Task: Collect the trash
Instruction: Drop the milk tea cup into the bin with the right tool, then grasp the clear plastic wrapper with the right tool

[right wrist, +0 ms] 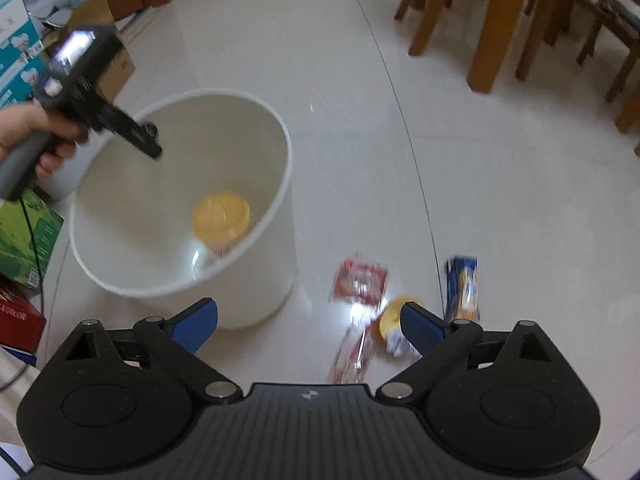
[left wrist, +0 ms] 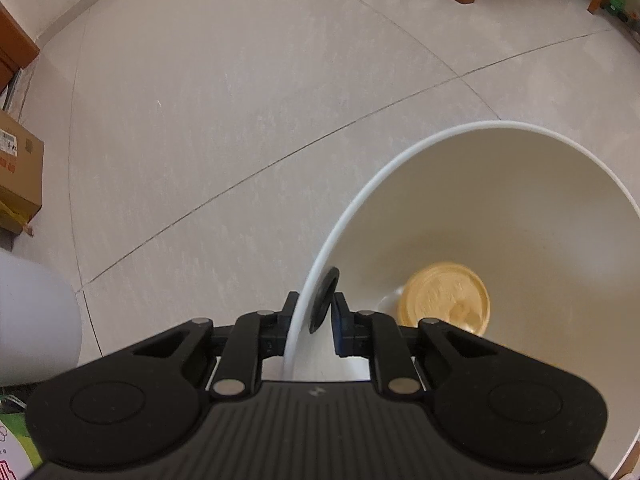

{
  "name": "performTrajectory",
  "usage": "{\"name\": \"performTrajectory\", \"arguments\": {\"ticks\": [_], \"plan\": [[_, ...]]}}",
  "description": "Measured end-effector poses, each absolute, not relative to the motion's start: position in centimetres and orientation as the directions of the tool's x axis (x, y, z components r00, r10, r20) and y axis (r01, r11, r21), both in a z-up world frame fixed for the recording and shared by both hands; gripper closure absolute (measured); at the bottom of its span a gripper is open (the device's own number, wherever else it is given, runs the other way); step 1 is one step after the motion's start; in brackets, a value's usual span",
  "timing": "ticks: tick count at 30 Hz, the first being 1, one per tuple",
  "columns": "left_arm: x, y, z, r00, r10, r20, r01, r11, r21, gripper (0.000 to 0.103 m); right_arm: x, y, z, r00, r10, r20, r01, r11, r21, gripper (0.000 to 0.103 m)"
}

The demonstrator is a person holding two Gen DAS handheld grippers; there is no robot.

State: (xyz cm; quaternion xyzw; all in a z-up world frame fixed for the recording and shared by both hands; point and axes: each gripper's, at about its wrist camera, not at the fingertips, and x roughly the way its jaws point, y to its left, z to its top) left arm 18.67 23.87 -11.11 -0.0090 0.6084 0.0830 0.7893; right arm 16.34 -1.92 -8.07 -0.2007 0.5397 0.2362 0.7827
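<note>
A white bin is tilted, and my left gripper is shut on its rim, one finger outside and one inside. A yellow-lidded cup lies at the bottom. In the right wrist view the same bin leans on the floor with the cup inside, and a hand holds the left gripper at its far rim. My right gripper is open above the floor, with nothing between its blue fingers. A red wrapper, a small yellow cup and a blue packet lie on the tiles beyond it.
A clear, red-printed wrapper lies near the right gripper. Cardboard boxes and a green box stand left of the bin. Wooden chair and table legs stand at the back right. A cardboard box sits at the left.
</note>
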Motion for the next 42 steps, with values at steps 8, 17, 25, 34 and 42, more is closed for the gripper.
{"name": "performTrajectory", "arguments": {"ticks": [8,17,25,34,42], "plan": [[19.9,24.7,-11.1,0.208,0.098,-0.973,-0.14,0.988,0.069,0.089,16.0,-4.8,-15.1,0.234,0.124,-0.964,-0.48,0.877,-0.004,0.003],[20.7,25.0,-10.4,0.209,0.099,-0.973,-0.134,0.988,0.072,0.083,15.3,-4.6,-17.1,0.185,0.154,-0.971,-0.463,0.885,0.052,0.003],[20.0,24.7,-10.4,0.221,0.1,-0.97,-0.118,0.99,0.075,0.086,15.7,-5.0,-18.3,0.188,0.133,-0.973,-0.455,0.89,0.033,0.003],[19.9,24.5,-10.0,0.208,0.092,-0.974,-0.116,0.991,0.069,0.088,17.0,-7.6,-25.2,0.191,0.056,-0.98,-0.331,0.944,-0.011,0.003],[20.1,25.2,-9.9,0.19,0.066,-0.98,-0.113,0.993,0.045,0.089,19.2,-6.9,-31.8,0.188,-0.063,-0.98,-0.279,0.953,-0.114,0.007]]}}
